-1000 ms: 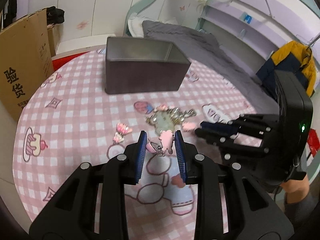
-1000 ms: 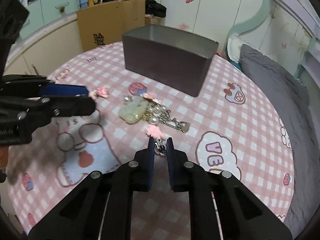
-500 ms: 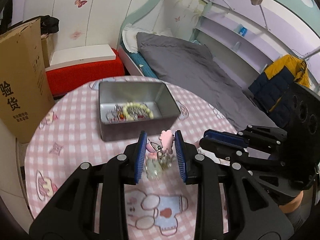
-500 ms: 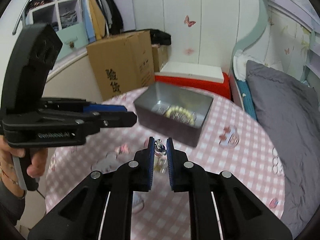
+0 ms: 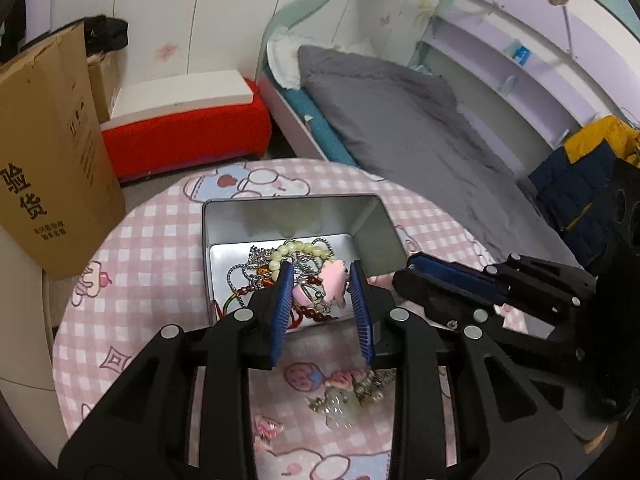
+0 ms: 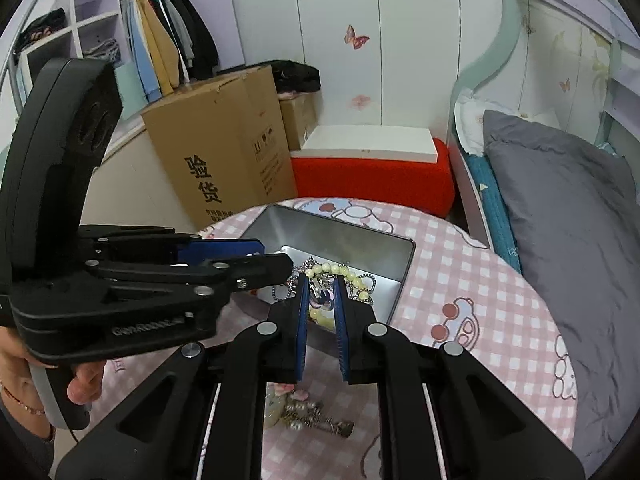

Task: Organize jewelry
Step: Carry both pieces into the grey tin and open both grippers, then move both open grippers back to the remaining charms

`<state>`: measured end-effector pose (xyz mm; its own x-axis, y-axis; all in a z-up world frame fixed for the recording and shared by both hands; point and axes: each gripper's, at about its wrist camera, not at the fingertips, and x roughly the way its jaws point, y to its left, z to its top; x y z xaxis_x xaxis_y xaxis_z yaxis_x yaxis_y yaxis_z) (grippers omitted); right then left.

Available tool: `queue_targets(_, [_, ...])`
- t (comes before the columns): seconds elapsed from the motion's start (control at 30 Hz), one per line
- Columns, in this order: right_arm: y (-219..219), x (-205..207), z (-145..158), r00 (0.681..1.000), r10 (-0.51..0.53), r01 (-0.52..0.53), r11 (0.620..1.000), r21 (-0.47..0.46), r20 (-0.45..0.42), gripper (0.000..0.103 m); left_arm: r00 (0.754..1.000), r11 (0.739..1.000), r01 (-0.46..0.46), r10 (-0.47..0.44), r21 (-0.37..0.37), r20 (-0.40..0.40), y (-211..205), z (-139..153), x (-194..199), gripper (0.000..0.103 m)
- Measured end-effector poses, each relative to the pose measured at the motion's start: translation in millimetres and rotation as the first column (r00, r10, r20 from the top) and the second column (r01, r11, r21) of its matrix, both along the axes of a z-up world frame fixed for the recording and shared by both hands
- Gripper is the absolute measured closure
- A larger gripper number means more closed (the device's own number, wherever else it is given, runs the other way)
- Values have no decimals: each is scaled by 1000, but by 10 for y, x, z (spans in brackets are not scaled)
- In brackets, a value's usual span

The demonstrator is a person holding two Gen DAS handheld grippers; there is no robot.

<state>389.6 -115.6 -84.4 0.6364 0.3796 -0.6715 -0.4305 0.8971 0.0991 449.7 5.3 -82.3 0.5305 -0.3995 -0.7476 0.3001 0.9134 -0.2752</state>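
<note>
Right gripper (image 6: 319,296) closed on a small clip charm (image 6: 320,295), above the near edge of the tin (image 6: 406,258). Bead bracelet (image 6: 340,270) and chains inside the tin. Left gripper (image 6: 256,262) over the tin's left side. Loose jewelry pile (image 6: 304,412) on the tablecloth (image 6: 480,292), nearer than the tin.

Tin box (image 5: 384,236) on the round table (image 5: 132,264), necklaces (image 5: 260,272) inside it; loose trinkets (image 5: 344,400) on the table nearer the camera; cardboard carton (image 5: 44,172) left, bed (image 5: 420,136) behind.
</note>
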Motion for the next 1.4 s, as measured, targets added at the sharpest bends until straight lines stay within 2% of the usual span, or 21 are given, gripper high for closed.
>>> queue_targets(0.2, [-10,132,-208,999,-12,12,1000,-10,-43,93,1000,1000,-13,13,4,-27,7,-176,90,74])
queue_targets(0.4, [-50,164,-263,998,-17,18,1000,13,-58,92,1000,1000,-13,13,-16,-22,-7,-185,81,72])
queue_targets(0.43, [-51,170,-261,998,-16,17,1000,13,-60,92,1000,1000,-21,21,-11,-21,-1,-186,83,68])
queue_targets(0.47, [-62,197,-261,998,-17,18,1000,17,-63,92,999,1000,-29,29,-8,-17,8,-188,86,54])
queue_targets(0.5, [-71,194,-260,998,-17,18,1000,23,-66,92,999,999,-34,34,-13,-14,22,-182,86,48])
queue_targets(0.53, [-87,192,-259,998,-20,22,999,31,-67,92,999,999,-39,39,-22,-7,38,-173,74,46])
queue_targets(0.8, [-212,80,-139,998,-26,30,997,70,-49,89,1000,999,-23,24,-40,21,111,-30,-96,46])
queue_targets(1.0, [-267,-265,29,1000,-17,17,997,70,8,83,996,1000,-15,13,19,86,264,65,-462,46])
queue_targets(1.17, [-223,-554,14,999,-4,3,999,36,36,79,994,992,-15,2,124,106,394,-117,-783,46])
queue_targets(1.4, [-166,-809,-222,1000,2,-2,1000,-13,9,74,999,989,14,-21,146,41,480,-468,-1002,46])
